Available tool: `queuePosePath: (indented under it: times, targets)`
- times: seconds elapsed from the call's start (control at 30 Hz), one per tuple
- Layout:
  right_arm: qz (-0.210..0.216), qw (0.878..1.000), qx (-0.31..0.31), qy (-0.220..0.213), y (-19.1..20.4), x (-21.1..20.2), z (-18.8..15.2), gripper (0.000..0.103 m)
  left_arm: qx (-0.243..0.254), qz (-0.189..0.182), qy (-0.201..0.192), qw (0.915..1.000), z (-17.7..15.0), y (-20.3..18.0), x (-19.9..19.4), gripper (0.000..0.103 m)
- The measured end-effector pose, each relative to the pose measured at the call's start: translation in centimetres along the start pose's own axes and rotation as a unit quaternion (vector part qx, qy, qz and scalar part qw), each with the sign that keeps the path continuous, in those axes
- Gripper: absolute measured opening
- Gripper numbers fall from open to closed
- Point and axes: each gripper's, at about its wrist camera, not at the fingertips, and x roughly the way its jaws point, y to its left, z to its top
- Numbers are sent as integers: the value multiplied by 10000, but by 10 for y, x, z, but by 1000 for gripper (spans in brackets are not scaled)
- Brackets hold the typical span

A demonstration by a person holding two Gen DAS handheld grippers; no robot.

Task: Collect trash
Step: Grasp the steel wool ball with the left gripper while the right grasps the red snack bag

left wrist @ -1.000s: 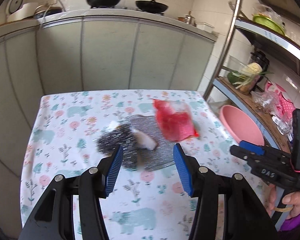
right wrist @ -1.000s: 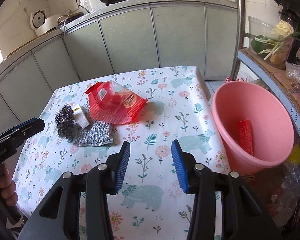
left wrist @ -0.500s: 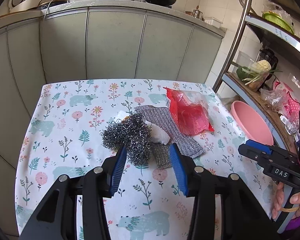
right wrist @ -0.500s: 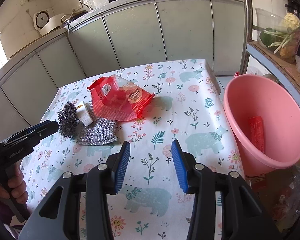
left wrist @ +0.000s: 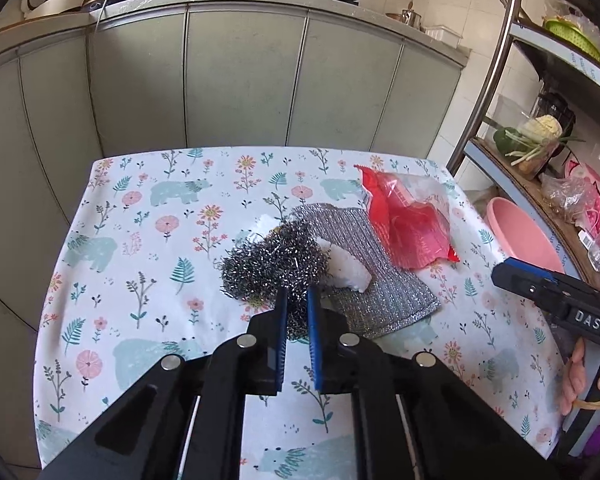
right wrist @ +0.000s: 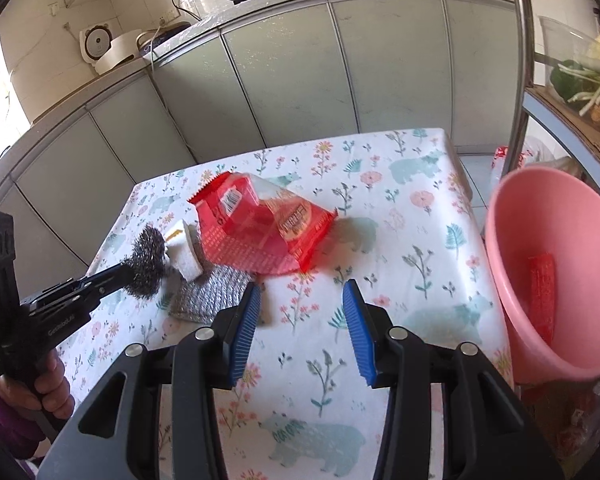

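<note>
A steel wool ball (left wrist: 276, 260) lies on the flowered tablecloth (left wrist: 148, 264), against a white sponge piece (left wrist: 348, 272) and a silver scouring cloth (left wrist: 384, 284). My left gripper (left wrist: 297, 300) has its jaws closing, and the near edge of the wool is pinched between the blue pads. A red plastic wrapper (right wrist: 260, 228) lies behind the cloth. My right gripper (right wrist: 300, 304) hangs open over bare tablecloth in front of the wrapper, holding nothing. A pink basin (right wrist: 500, 264) off the table's right edge holds a red wrapper (right wrist: 542, 296).
A metal shelf rack (left wrist: 496, 60) with vegetables and bags stands at the right, close to the basin. Grey-green cabinets (left wrist: 240, 80) run behind the table. A hand (right wrist: 40, 384) holds the left tool at the table's left side.
My left gripper has moved forward and down onto the steel wool and its jaws have come together on it. The right gripper has drifted towards the red wrapper, still open.
</note>
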Motion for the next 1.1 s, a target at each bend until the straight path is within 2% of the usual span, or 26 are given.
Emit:
queuePosePath:
  times: [0.5, 0.57, 0.67, 1.1]
  targets:
    - [-272, 9990, -344, -14, 22, 43, 28, 43, -302, -3, -199, 9993, 0, 31, -25, 7]
    - [-339, 9988, -355, 14, 22, 47, 29, 24, -323, -10, -218, 9992, 0, 32, -27, 7]
    - [-350, 9989, -269, 136, 17, 52, 29, 6, -328, -7, -246, 9992, 0, 34, -30, 7]
    - [-150, 9998, -31, -153, 14, 15, 26, 2, -305, 12, -450, 9985, 3, 32, -46, 7]
